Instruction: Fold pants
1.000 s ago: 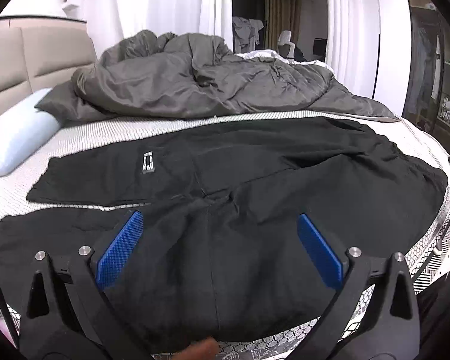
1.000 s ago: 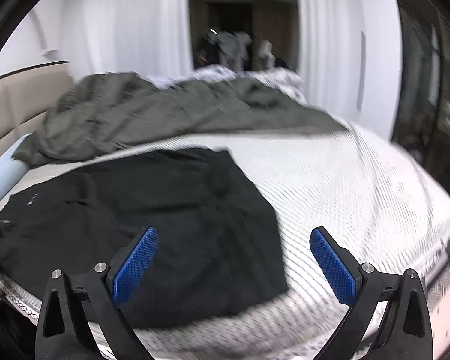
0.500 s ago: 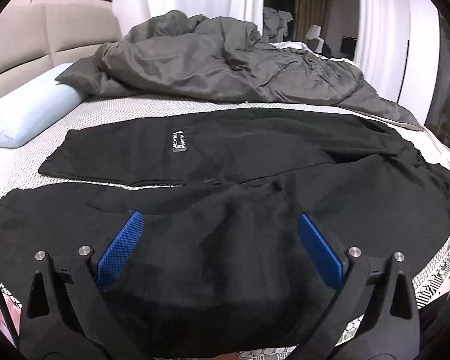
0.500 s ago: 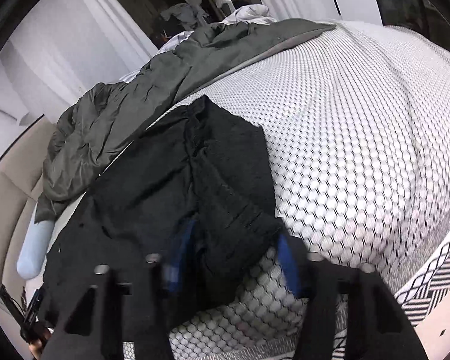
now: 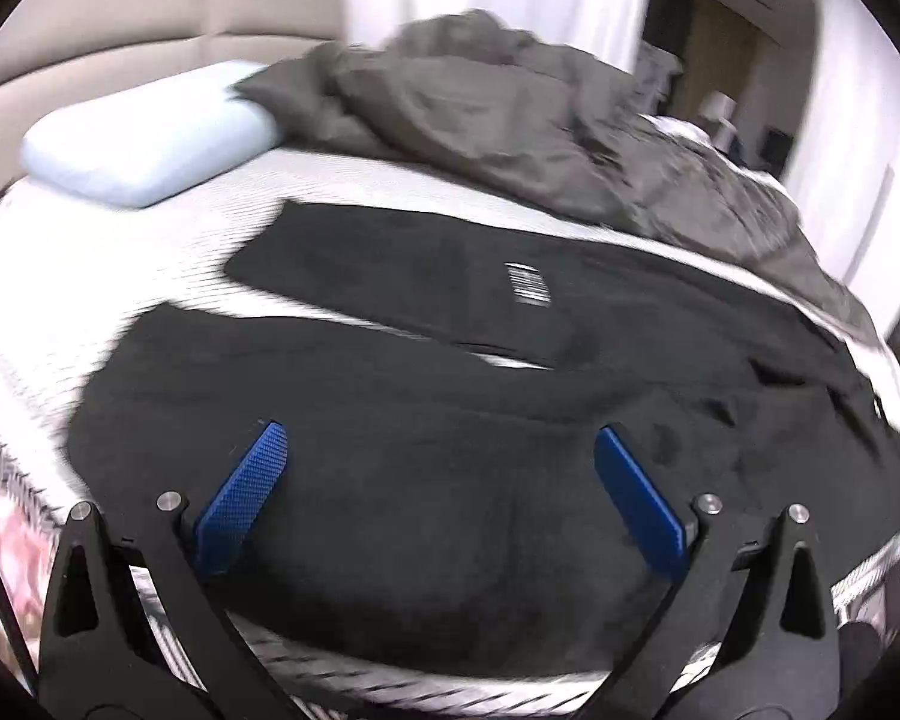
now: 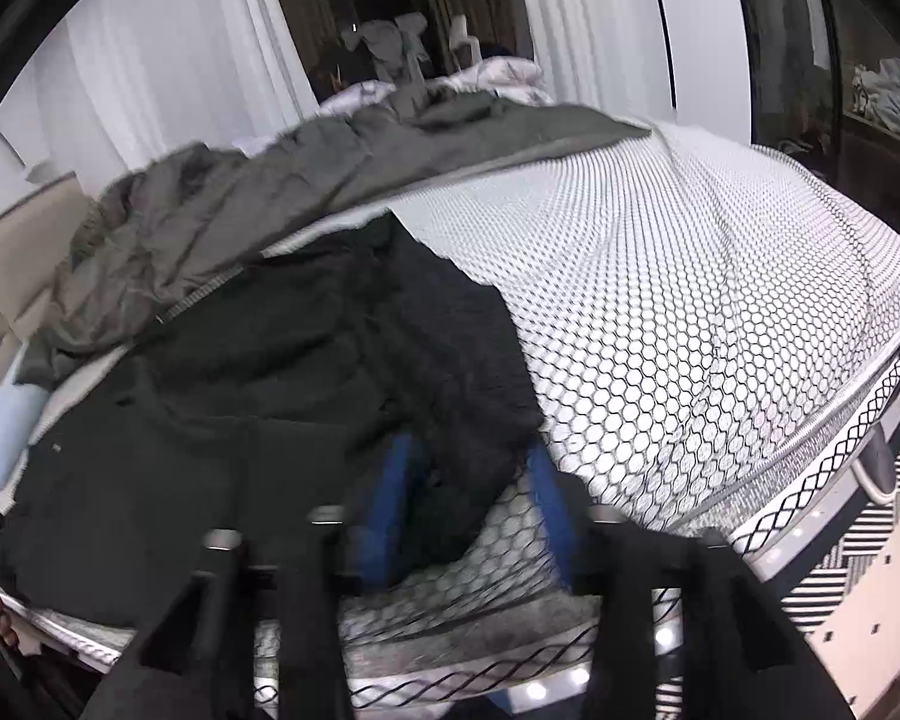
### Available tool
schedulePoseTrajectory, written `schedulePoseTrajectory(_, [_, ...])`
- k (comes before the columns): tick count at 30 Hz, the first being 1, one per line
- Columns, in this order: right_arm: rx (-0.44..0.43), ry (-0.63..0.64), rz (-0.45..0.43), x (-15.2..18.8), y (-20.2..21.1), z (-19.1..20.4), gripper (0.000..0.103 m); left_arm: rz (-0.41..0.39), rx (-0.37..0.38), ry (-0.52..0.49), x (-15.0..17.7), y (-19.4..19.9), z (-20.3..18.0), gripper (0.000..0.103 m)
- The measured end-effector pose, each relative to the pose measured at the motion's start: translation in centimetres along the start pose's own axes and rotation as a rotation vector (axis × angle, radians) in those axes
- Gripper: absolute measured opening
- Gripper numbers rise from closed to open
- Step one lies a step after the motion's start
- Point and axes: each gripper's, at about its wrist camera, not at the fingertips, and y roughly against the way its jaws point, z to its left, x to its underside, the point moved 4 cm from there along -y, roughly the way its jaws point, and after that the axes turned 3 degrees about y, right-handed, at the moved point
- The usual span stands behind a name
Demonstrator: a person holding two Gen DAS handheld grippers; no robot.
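Note:
Black pants (image 5: pixel 450 396) lie spread flat on the bed, both legs running to the left, a small white label (image 5: pixel 528 283) on the far leg. My left gripper (image 5: pixel 438 456) is open and empty, held over the near leg. In the right wrist view the pants' waist end (image 6: pixel 306 372) lies on the sheet. My right gripper (image 6: pixel 471 480) has partly closed around the near waist corner (image 6: pixel 480 444), its blue pads on either side of the cloth with a gap still between them. The view is blurred there.
A crumpled grey duvet (image 5: pixel 540 120) lies along the far side of the bed. A pale blue pillow (image 5: pixel 150 138) sits by the beige headboard (image 5: pixel 120 36). The honeycomb-patterned sheet (image 6: pixel 690 312) stretches right of the pants to the mattress edge (image 6: pixel 822 474). White curtains hang behind.
My right gripper dropped to the pants' waist corner and narrowed its jaws around it. My left gripper swung left along the legs and stayed open.

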Motion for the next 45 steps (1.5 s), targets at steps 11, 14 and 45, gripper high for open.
schedulePoseTrajectory(11, [-0.091,-0.122,-0.013,5.4,2.3,2.3,0.055,0.078,-0.091,0.287,-0.4,1.3,14.3,0.086])
schedulePoseTrajectory(14, [-0.101,-0.126,-0.004,5.5,1.5,2.7,0.055,0.155,-0.063,0.332,0.7,-0.3,15.7,0.079])
schedulePoseTrajectory(45, [-0.116,-0.205,0.009,1.7,-0.8,0.4,0.055,0.105,-0.230,0.178,-3.6,-4.6,11.1,0.007])
